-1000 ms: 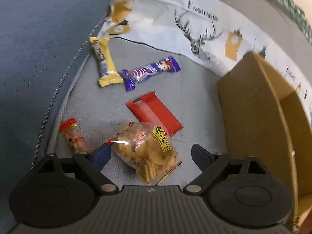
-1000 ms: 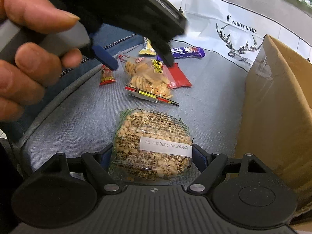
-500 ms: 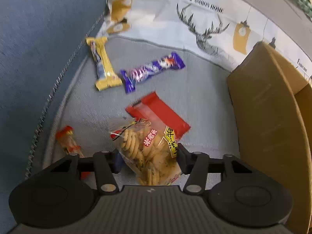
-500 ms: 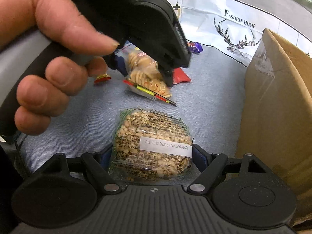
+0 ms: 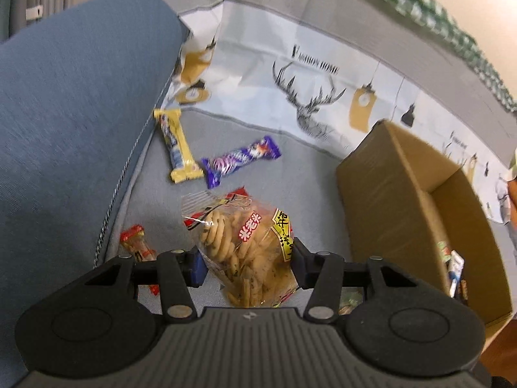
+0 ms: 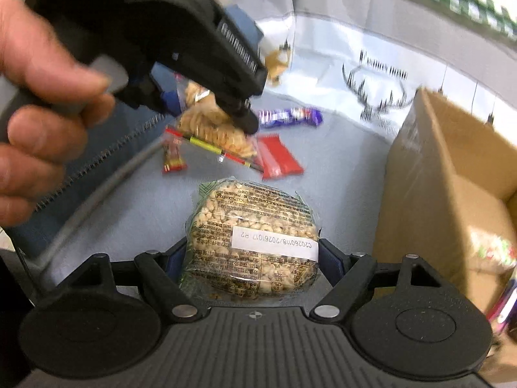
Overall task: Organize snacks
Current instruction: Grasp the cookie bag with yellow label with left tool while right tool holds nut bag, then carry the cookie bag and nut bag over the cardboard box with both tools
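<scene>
Left tongs [image 5: 245, 263] pinched clear crinkly cracker bag [image 5: 245, 242]; right tongs [image 6: 252, 258] clamped clear peanut packet [image 6: 255, 242]. Best carried level, right, over brown cardboard box [image 5: 387, 194] rim.

Grey sofa seat [image 5: 300, 174], blue cushion [image 5: 74, 103] at left, deer-print cloth [image 5: 310, 74] behind

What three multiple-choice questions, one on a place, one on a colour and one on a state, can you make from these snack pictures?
1. Where is the cardboard box relative to the loose snacks?
A. left
B. right
C. underneath

2. What colour is the wrapper beside the yellow bar?
A. purple
B. green
C. white

3. What is the left gripper doing?
A. open, empty
B. shut on the cracker bag
C. out of view

B: the box fills the right side.
A: the purple bar touches its end.
B: both fingers press the bag.
</scene>
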`<state>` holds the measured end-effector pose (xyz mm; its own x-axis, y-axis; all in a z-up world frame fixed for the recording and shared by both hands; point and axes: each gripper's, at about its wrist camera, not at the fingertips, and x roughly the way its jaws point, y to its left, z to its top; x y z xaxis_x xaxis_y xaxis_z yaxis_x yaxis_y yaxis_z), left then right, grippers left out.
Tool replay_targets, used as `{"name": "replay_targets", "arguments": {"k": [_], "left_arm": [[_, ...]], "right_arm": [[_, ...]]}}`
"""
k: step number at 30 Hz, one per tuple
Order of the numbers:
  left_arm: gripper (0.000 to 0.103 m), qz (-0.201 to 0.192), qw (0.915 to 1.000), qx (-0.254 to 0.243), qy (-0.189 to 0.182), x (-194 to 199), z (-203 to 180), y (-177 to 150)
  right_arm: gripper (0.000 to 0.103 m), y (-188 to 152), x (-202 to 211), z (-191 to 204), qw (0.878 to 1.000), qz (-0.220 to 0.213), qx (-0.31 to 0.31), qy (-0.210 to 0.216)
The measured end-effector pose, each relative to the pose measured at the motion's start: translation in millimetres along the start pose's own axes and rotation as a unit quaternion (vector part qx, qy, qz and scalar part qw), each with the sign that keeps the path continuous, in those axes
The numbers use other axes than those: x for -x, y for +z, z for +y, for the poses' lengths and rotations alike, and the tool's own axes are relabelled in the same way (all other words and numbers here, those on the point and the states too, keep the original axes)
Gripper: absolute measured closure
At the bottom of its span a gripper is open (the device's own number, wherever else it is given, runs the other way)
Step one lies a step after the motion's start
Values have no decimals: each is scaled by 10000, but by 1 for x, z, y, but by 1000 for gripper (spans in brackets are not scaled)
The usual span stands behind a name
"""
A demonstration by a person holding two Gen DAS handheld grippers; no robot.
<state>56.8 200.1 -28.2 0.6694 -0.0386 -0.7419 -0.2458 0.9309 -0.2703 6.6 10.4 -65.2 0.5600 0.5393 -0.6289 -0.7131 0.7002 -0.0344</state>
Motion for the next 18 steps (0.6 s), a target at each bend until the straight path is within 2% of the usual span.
{"name": "replay_targets", "arguments": {"k": [10,18], "left_arm": [[48,-707,9973,162,-62,38,-11,13],[47,-956,9951,-129,-213,42,-42,19]], "right_arm": [[22,25,60,-23,9952,-943,-181,-186],[22,56,100,-78,9822,-1675,-650,-547]]}}
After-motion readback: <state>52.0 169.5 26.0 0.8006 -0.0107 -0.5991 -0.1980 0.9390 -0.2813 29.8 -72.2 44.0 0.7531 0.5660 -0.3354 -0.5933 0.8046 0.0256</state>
